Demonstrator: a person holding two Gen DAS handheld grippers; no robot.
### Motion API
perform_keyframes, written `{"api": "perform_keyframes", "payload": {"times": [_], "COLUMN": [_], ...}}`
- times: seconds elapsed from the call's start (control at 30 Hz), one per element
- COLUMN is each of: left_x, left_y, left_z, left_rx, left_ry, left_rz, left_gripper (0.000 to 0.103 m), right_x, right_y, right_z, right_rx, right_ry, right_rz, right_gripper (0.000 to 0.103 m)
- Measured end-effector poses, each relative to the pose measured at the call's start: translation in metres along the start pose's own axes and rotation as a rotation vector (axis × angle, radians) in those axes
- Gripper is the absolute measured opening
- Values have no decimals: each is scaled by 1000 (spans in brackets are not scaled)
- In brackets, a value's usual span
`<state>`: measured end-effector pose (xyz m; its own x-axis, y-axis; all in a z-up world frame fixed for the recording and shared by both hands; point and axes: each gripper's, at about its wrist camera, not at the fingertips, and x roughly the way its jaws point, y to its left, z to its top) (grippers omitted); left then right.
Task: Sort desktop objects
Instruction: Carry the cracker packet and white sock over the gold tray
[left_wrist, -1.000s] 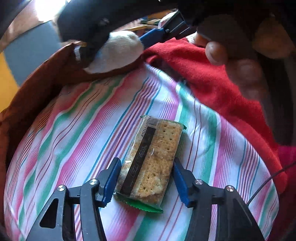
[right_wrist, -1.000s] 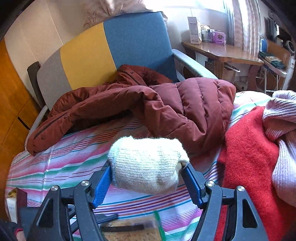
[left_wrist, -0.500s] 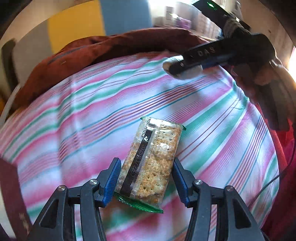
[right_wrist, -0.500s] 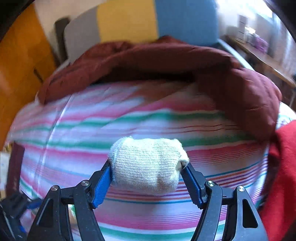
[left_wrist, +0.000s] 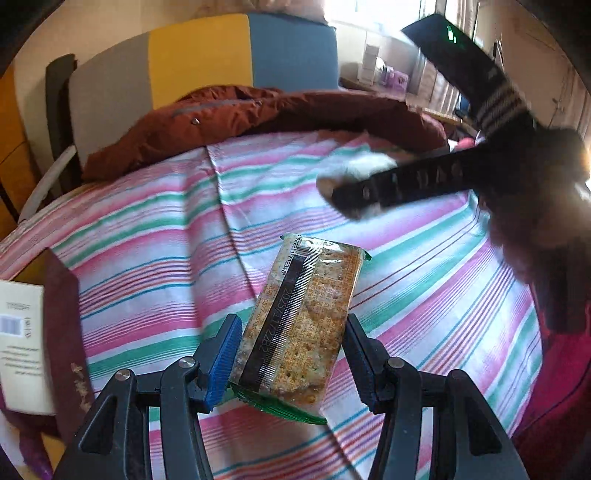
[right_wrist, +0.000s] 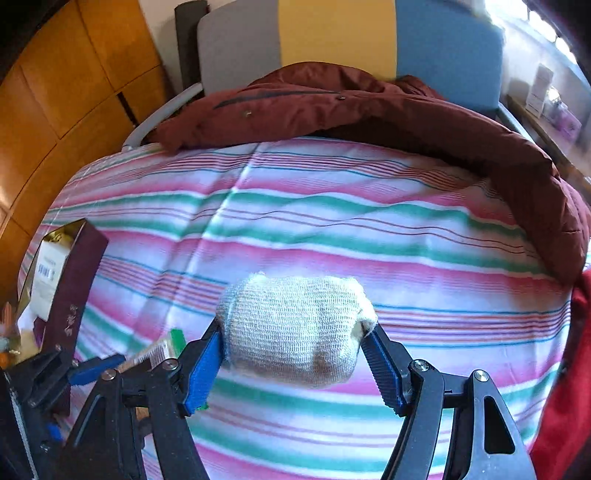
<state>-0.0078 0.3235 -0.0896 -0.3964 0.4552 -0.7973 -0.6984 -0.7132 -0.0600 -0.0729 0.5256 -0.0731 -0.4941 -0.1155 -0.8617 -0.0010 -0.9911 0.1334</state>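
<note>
Cracker packet (left_wrist: 303, 325) is pinched lengthwise between left gripper (left_wrist: 291, 358) pads, above the striped sheet (left_wrist: 155, 236). Versus a second ago: the view has swung off the red blanket (left_wrist: 554, 398), and the maroon box (left_wrist: 62, 325) is now at frame left. The box is open-topped with a white printed carton (left_wrist: 18, 332) inside. Right gripper (right_wrist: 295, 358) clamps a rolled white sock (right_wrist: 295, 328), same hold as before, now over open sheet rather than the puffy rust jacket (right_wrist: 369, 110). Packet: glossy clear film, green crimped ends, flat. Sock: coarse knit, soft cylinder.
</note>
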Motion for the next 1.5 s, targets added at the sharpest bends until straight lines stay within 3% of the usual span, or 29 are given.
{"api": "perform_keyframes", "payload": {"times": [0.37, 0.83, 1.5], "left_x": [-61, -109, -142], "left_y": [30, 69, 143], "left_z": [-6, -26, -72], "left_rx": [-40, -108, -261], "left_ry": [-113, -178, -185], "left_rz": [68, 142, 244], "left_gripper": [56, 56, 56], "right_x": [-10, -15, -20], "right_y": [40, 103, 180], "right_z": [-21, -44, -79], "right_rx": [70, 15, 23], "right_ry": [-18, -42, -89], "right_rz": [10, 37, 141], "right_gripper": [72, 72, 72]}}
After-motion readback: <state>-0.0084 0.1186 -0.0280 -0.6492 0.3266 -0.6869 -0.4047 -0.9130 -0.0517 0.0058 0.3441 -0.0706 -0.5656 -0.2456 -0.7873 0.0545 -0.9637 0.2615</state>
